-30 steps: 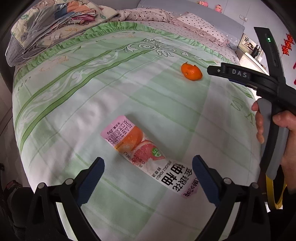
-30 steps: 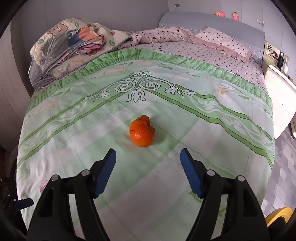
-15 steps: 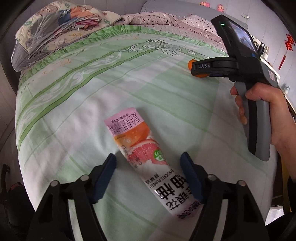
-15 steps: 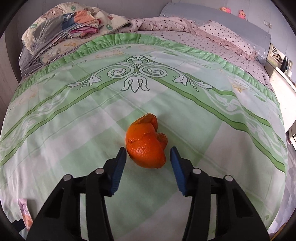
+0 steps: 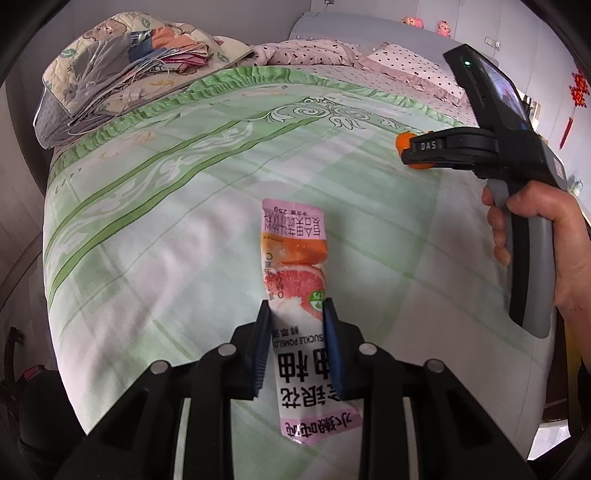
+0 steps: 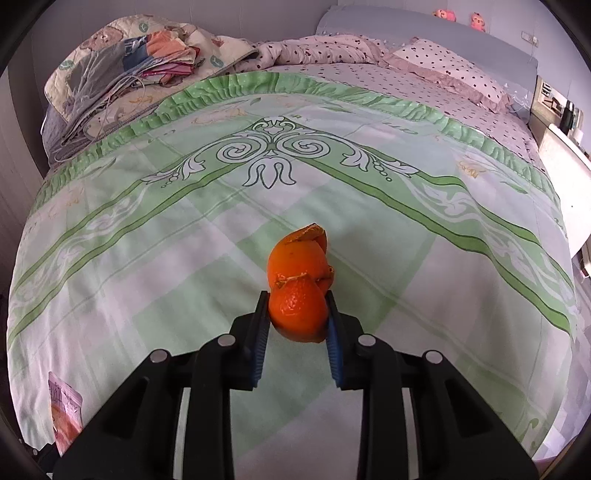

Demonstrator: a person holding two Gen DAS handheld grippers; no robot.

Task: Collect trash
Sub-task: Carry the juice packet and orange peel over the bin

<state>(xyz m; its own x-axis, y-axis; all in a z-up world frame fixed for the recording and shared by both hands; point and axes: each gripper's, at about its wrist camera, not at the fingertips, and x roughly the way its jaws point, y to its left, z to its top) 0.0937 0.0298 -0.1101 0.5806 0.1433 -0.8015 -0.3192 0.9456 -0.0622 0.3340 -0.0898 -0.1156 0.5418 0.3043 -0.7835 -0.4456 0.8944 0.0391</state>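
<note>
A pink and orange snack wrapper point(image 5: 295, 258) lies flat on the green patterned bedspread point(image 5: 166, 229). My left gripper point(image 5: 296, 314) is closing on it, its blue pads touching the wrapper's two long edges. An orange peel point(image 6: 295, 258) sits further up the bed. My right gripper point(image 6: 297, 306) is closing on the peel's near half, and both pads press its sides. In the left wrist view a hand point(image 5: 532, 229) holds the right gripper point(image 5: 408, 151), with a bit of orange peel point(image 5: 402, 139) at its tip. The wrapper point(image 6: 64, 410) also shows at the right wrist view's lower left.
A pile of folded quilts point(image 5: 122, 66) lies at the bed's far left corner. Dotted pink pillows point(image 6: 454, 70) rest against the grey headboard point(image 6: 424, 29). A bedside cabinet point(image 6: 561, 147) stands beyond the right edge of the bed.
Both grippers moved in and down over their objects and their jaws narrowed from wide apart to touching. The wrapper now sits between the left pads, the peel between the right pads.
</note>
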